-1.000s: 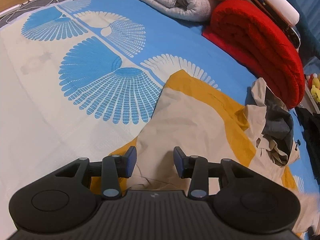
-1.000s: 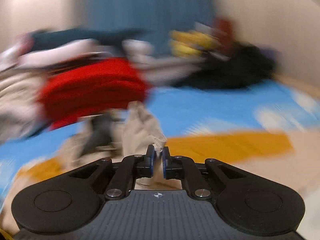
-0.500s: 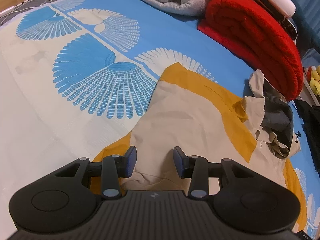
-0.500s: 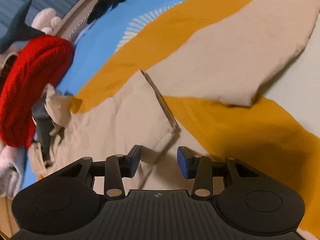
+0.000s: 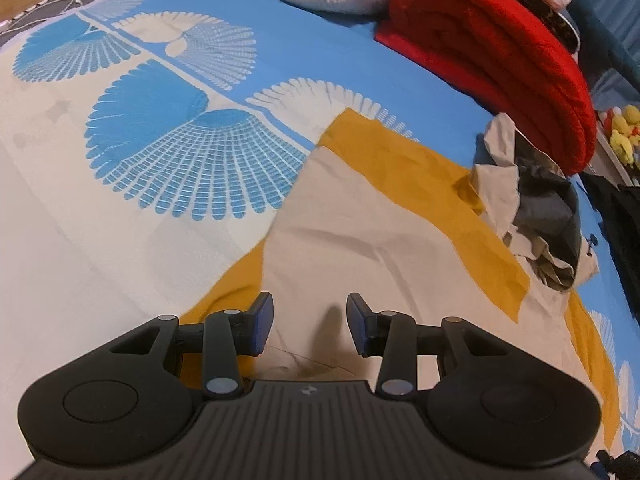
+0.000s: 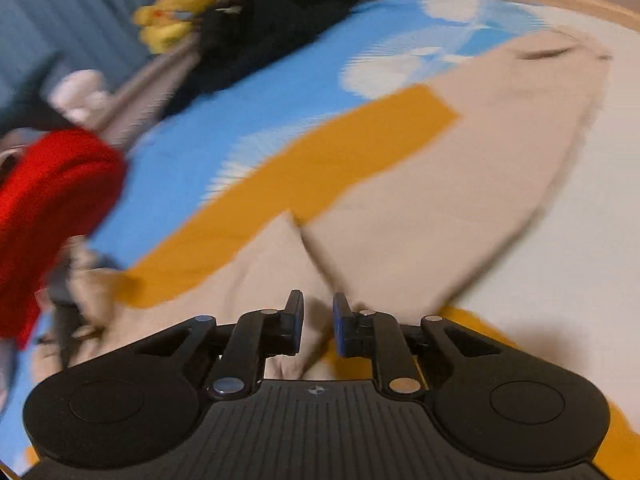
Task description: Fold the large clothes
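While your left gripper [image 5: 309, 325] hovers low over the beige-and-mustard garment [image 5: 360, 240], its fingers stand well apart with nothing between them. The cloth fills the lower centre and right of the left wrist view, lying on the blue-and-cream patterned bedspread [image 5: 180, 152]. Its crumpled hood or collar end [image 5: 532, 216] bunches at centre right, just beside the red rolled blanket [image 5: 500, 60] in the upper right.

Your right gripper [image 6: 318, 330] shows in a blurred view, so read it with caution. Its fingers sit a narrow gap apart, with beige fabric visible in that gap. Whether the pads actually bite the cloth cannot be told through the blur.

The garment [image 6: 400, 208] in the right wrist view runs from lower left to upper right, a mustard band crossing mid-frame. A folded panel edge meets the gripper near bottom centre. The red rolled blanket [image 6: 52, 192] sits at the left edge.

Judgement on the step: you appear to be taking hold of the near hem or a panel edge to start a fold.

- Settle the right gripper before closing; the blur suggests it is moving fast.
- Take a full bite of a single edge, not a pinch of a wrinkle.
- Bring the left fingers down onto the hem near the mustard corner at lower left of its view, so both holds line up.
- Lift evenly, keeping the edge taut between the two holds.
- Mind the bunched end by the blanket; it may drag and skew the fold.
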The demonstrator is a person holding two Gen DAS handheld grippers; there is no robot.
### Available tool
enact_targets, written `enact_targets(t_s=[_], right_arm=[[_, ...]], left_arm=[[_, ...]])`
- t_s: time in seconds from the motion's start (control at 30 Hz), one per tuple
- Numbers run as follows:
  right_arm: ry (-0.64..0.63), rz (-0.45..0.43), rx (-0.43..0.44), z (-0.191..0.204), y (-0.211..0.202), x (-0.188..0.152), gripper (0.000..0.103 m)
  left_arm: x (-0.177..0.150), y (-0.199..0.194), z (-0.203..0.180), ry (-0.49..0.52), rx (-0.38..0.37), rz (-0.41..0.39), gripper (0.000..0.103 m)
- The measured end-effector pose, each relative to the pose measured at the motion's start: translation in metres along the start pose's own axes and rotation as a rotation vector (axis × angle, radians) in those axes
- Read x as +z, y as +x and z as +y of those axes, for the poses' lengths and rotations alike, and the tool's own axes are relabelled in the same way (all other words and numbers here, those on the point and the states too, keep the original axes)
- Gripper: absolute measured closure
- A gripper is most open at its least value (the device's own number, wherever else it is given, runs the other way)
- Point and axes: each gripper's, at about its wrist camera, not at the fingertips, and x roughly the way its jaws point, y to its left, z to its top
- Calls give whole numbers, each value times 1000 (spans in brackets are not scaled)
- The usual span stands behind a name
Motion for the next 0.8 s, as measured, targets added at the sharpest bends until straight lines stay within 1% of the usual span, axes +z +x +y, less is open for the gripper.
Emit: enact_targets(t_s=[0.03,0.1,0.13,0.17,0.2,0.23,0.27,0.3,0.33,0.37,0.4,0.43,0.47,0.53,0.6,0.63,0.67,0.73,0.8], right_arm=[[-2,-20,-10,0,-2,1,86],[-19,-68,22,4,-8,6,85],[-31,-85,64,8,-10,7,85],[-37,-83,119,10,-10,9,83],[-33,-54,176,10,-7,10,74],[-22,-4,229,11,-1,11,69],[-16,54,264,10,5,10,68],[-15,108,278,10,13,9,67],[-14,159,272,9,20,7,67],[-15,200,239,8,26,5,67],[-21,224,195,7,31,4,67],[-24,236,171,5,34,4,67],[-16,241,167,2,34,4,67],[-16,232,176,0,28,7,67],[-38,206,191,4,20,9,67],[-44,198,194,6,18,11,66],[-46,192,197,6,14,13,66],[-50,178,199,4,7,16,66],[-68,150,196,7,2,23,66]], left_arm=[[-1,0,-2,7,-7,2,59],[-3,2,-5,25,-13,9,59],[-5,4,-7,37,-8,15,59],[-8,7,-8,57,9,26,59],[-10,12,-8,75,30,41,59],[-13,17,-8,89,51,63,60],[-16,24,-7,96,70,92,60],[-18,27,-5,96,81,106,61],[-19,27,-5,97,86,107,61],[-19,24,-5,102,87,99,61],[-18,20,-7,100,84,89,61],[-18,16,-7,96,74,77,61],[-17,11,-9,94,57,63,61],[-18,9,-14,118,43,55,61],[-23,18,-16,132,55,99,61],[-26,23,-14,126,63,126,61],[-28,26,-11,116,66,137,61],[-28,20,-14,125,70,112,61],[-29,7,-23,157,47,61,61]])
